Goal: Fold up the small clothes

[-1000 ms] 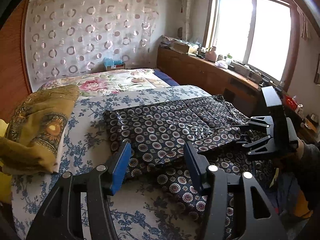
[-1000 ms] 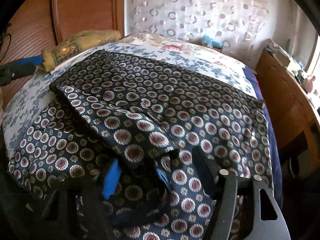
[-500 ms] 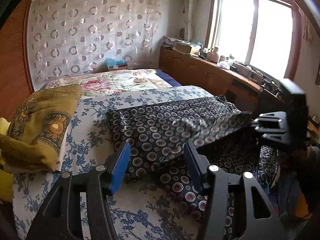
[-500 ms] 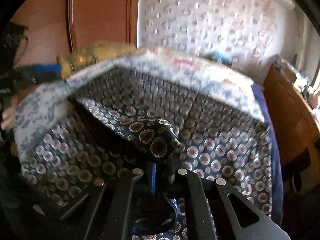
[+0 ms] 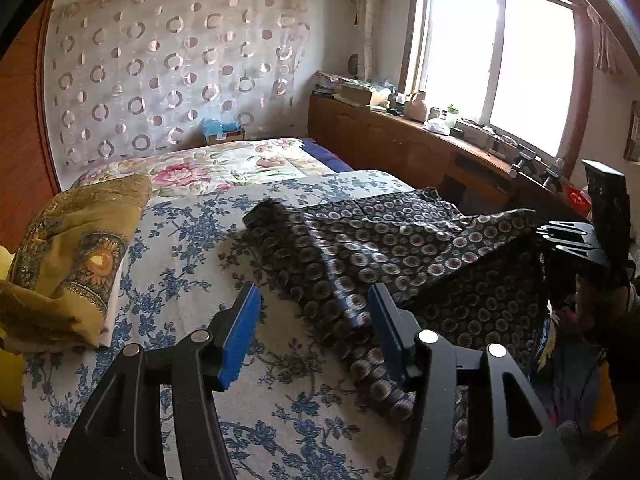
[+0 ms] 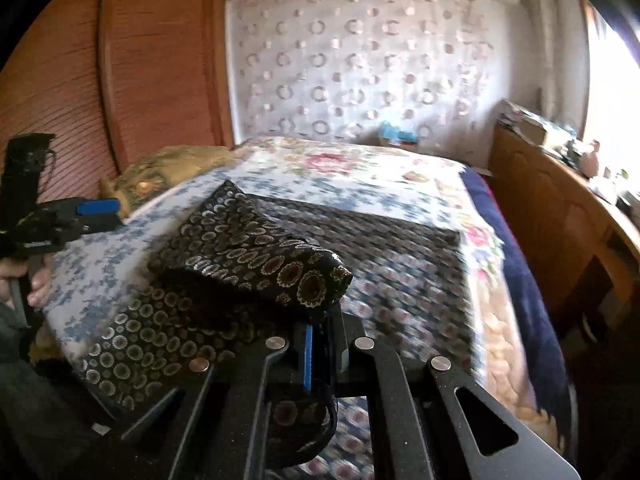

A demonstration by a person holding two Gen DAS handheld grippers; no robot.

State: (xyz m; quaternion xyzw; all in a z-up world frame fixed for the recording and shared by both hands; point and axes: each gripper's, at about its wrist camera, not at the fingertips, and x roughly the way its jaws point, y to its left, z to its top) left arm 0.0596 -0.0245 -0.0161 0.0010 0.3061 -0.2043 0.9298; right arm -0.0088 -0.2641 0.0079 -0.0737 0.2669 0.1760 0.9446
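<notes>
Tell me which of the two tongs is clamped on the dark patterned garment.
The right tongs: shut on a bunched fold of the dark patterned garment, lifting it. The left tongs stand open, gripping nothing.

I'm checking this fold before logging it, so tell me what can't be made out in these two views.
- Dark patterned garment, right wrist view: its near end is hidden behind the shut right gripper.
- Same garment, left wrist view: motion blur; its right end is cut off behind the right gripper.
- Windowsill items: too small.
</notes>
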